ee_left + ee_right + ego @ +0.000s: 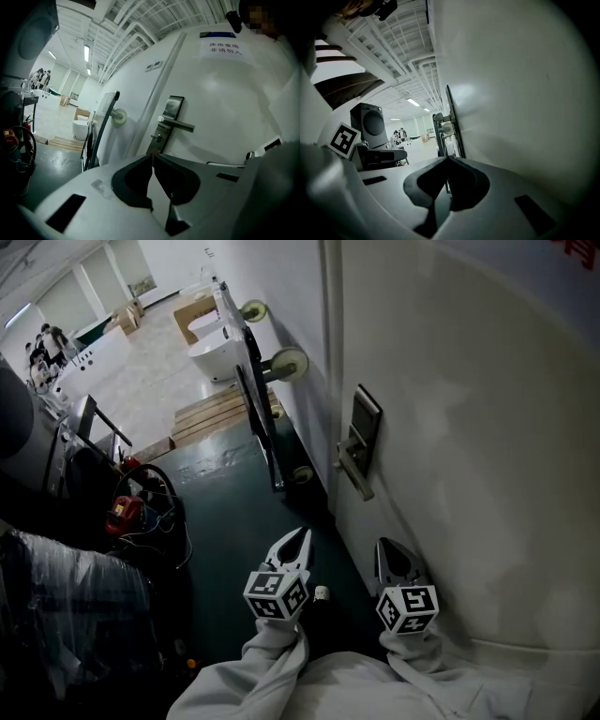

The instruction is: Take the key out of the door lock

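The white door (469,427) fills the right side of the head view. Its metal lock plate (365,425) carries a lever handle (354,472). In the left gripper view the lock plate (165,123) shows the handle (177,123) and, below it, a small key (156,137) sticking out of the cylinder. My left gripper (297,534) is shut and empty, low and short of the lock, with its tips (153,155) pointing toward the key. My right gripper (391,544) is shut and empty beside the door, below the handle. Its own view (448,158) looks along the door face; the lock is not seen there.
A wheeled panel (259,399) stands along the wall beyond the door. Behind it are wooden pallets (220,414) and a white tub (215,358). A red device with cables (126,512) lies at left on the dark floor. Several people (41,347) stand far off.
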{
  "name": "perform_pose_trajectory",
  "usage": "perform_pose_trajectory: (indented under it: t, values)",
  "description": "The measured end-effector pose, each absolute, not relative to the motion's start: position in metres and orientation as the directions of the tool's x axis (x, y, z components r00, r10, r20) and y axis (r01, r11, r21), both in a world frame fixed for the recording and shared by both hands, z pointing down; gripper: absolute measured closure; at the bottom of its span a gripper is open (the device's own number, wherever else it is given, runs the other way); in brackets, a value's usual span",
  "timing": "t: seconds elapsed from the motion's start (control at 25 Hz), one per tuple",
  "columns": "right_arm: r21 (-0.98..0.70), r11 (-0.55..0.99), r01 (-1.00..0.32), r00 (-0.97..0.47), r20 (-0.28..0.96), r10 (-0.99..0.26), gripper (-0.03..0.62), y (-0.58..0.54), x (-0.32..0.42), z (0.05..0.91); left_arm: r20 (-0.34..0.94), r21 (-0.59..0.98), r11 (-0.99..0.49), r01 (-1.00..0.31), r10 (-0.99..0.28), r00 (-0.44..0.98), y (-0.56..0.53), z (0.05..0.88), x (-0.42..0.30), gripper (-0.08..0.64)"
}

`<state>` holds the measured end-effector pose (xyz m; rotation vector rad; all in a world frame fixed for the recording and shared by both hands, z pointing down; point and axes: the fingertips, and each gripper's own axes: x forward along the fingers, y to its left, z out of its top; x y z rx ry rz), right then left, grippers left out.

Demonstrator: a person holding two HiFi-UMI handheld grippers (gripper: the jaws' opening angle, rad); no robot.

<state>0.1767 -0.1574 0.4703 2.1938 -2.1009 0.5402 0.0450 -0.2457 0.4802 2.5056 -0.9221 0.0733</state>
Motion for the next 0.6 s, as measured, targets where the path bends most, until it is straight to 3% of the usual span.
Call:
perform_pose_trajectory:
  t: [0.6]
  values:
    - [-0.167,-0.208,-0.964,0.151,0.299,-0.942,0.54,-0.198,0.192,0.472,0.186,0.459,-0.733,-0.503,-0.474,0.861,-0.315,0.487,0.08,0.535]
